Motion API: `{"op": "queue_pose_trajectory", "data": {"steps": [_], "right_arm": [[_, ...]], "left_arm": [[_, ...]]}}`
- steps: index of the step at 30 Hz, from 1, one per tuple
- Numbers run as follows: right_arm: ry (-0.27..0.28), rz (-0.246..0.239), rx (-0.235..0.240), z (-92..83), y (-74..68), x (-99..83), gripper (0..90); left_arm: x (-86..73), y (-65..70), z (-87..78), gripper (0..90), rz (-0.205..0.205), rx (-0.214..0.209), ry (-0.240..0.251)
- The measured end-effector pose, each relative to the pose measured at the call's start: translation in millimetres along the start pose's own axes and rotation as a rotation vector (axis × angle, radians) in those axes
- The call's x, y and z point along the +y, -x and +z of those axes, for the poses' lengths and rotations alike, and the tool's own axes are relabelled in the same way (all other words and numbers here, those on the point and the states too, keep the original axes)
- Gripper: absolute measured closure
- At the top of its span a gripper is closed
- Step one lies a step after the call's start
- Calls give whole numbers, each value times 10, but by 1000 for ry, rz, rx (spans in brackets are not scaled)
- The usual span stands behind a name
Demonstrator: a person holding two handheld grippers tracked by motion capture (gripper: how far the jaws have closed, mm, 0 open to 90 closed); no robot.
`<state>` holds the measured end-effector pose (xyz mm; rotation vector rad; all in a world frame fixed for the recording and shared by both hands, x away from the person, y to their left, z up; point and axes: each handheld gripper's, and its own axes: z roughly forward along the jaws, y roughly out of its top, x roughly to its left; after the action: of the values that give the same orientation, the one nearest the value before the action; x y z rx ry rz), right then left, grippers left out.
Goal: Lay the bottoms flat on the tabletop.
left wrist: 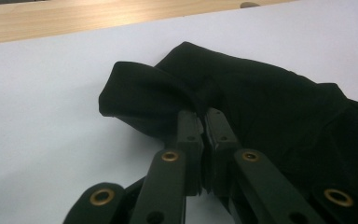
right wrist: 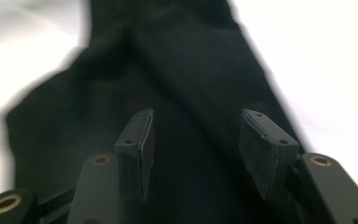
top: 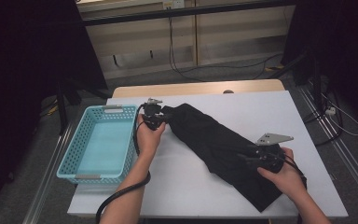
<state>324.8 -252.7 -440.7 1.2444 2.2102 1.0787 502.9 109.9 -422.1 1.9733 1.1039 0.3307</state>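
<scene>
High view: a white table (top: 205, 186) carries a long black cloth (top: 214, 140) lying slantwise, from near the far edge's middle down toward the near right corner.
Basket: a light blue plastic basket (top: 70, 161) sits at the left edge, just beside the left hand.
Left gripper (top: 157, 116): at the cloth's far end, jaws pressed together on a fold of the fabric.
Left gripper view: the two black jaws pinch the cloth's (left wrist: 261, 102) bunched edge; bare white table lies to the left.
Right gripper (top: 247, 156): over the cloth's lower part, jaws parted, nothing gripped.
Right gripper view: the pads (right wrist: 261, 149) stand apart above the dark fabric (right wrist: 182, 70), with no cloth pinched between them.
</scene>
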Motion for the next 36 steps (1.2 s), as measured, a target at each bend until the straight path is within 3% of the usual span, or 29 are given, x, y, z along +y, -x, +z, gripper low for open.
{"op": "queue_pose_trajectory", "data": {"steps": [5,11,13,15,17,18,21,26,29,30,32,35,36], "right_arm": [[-34,19,-107,101,172,-12,442],[-66,71,-156,156,381,-22,445],[-112,82,-129,184,409,-31,488],[-114,74,-91,197,396,-32,583],[-123,69,-49,190,391,-16,808],[-127,78,-36,186,390,-12,855],[-131,65,-44,177,409,1,883],[-108,85,-104,138,590,24,888],[-108,98,-154,142,712,51,881],[-102,107,-170,154,743,48,856],[-106,117,-206,174,756,37,708],[-105,104,-215,159,688,35,555],[-94,98,-216,147,651,36,549]], "left_arm": [[15,29,7,864,7,-15,2],[19,45,11,863,21,-16,3],[6,35,22,863,24,-20,-7],[-7,31,39,863,21,-20,-2],[-12,36,58,862,18,-25,2],[-13,40,62,863,17,-26,3],[-12,51,79,863,22,-28,3],[9,37,99,863,26,-36,16],[1,23,143,863,0,-40,22],[-4,18,157,864,0,-37,22],[-16,9,183,863,2,-35,21],[-37,-2,214,861,-5,-36,9],[-44,-7,220,858,-4,-34,2]]}}
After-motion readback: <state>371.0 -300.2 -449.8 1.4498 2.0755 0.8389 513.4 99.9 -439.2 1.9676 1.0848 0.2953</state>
